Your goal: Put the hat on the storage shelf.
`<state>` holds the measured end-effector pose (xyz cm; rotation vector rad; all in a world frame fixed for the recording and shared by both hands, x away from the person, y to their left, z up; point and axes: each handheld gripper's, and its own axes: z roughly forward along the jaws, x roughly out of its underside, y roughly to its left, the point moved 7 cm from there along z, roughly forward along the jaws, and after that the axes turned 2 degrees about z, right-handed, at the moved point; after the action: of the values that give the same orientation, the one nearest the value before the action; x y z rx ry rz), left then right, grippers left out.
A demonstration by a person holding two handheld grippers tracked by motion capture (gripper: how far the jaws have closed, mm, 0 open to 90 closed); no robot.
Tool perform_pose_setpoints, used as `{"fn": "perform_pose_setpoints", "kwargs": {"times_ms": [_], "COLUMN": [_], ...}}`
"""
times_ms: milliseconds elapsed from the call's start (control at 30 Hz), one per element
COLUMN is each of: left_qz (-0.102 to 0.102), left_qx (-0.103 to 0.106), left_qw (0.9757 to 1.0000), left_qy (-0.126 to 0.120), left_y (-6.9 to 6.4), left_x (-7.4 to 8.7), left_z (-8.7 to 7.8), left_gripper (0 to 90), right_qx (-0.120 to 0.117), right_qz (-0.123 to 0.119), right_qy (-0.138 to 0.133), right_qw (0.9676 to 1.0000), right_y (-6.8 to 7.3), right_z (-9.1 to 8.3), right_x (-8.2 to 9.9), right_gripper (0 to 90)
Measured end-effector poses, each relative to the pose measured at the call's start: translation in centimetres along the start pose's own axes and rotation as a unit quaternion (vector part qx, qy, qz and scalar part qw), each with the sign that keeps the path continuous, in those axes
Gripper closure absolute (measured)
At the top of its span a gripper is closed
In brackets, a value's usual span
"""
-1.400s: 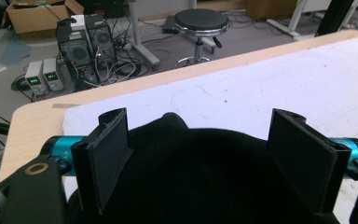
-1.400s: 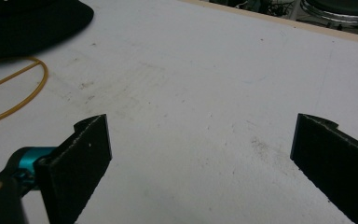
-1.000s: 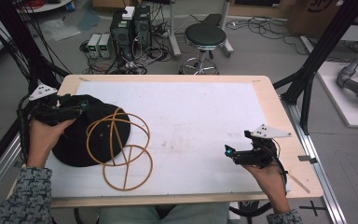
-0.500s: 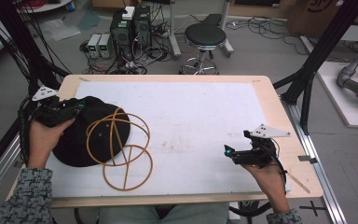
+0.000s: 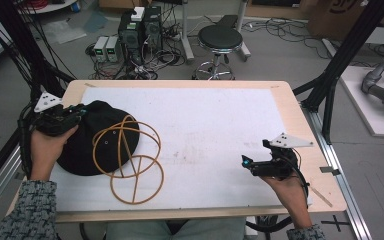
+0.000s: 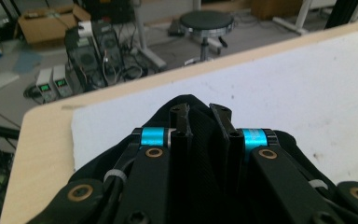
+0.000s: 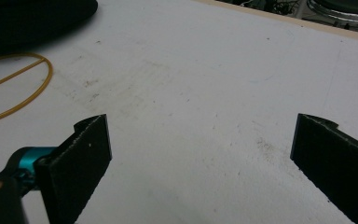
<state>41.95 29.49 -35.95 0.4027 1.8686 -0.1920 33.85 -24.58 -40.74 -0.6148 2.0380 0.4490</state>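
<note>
A black cloth hat point(image 5: 87, 145) lies at the table's left, with a yellow wire hoop frame point(image 5: 137, 178) leaning on it and resting on the white mat point(image 5: 210, 125). My left gripper point(image 5: 80, 111) sits at the hat's far left edge. In the left gripper view its jaws point(image 6: 200, 112) have just been closing and now pinch a fold of the black fabric point(image 6: 204, 149). My right gripper point(image 5: 245, 162) hovers low at the front right, open point(image 7: 200, 154), with bare mat between its pads. Part of the hoop point(image 7: 50, 74) lies far off to its left.
The wooden table rim point(image 5: 300, 120) borders the mat. Beyond the far edge stand a round stool point(image 5: 220, 37) and electronics boxes with cables point(image 5: 140, 25) on the floor. Black frame posts point(image 5: 340, 65) rise at the right side.
The left gripper's jaws have drawn together on the hat's edge. Both hands, the hat and the hoop frame stay where they were.
</note>
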Motion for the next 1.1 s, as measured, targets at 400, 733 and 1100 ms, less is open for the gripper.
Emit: {"fn": "perform_pose_setpoints", "kwargs": {"times_ms": [400, 733, 1100], "left_qz": [-0.077, -0.156, -0.189], "left_qx": [-0.02, -0.007, 0.021], "left_qw": [0.9923, 0.9763, 0.9617], "left_qy": [-0.095, -0.15, -0.197], "left_y": [3.1, 5.4, 6.5], "left_x": [-1.8, -2.2, -3.3], "left_z": [-3.4, -5.9, -7.9], "left_gripper": [78.9, 79.5, 79.6], "right_qx": [-0.001, -0.004, -0.007], "right_qz": [-0.002, -0.004, -0.001], "right_qy": [0.001, 0.002, 0.001], "right_qw": [1.0, 1.0, 1.0], "right_y": [0.1, 0.2, 0.2], "right_z": [0.0, 0.0, 0.0], "right_x": [0.0, 0.0, 0.0], "right_gripper": [4.7, 4.7, 4.7]}}
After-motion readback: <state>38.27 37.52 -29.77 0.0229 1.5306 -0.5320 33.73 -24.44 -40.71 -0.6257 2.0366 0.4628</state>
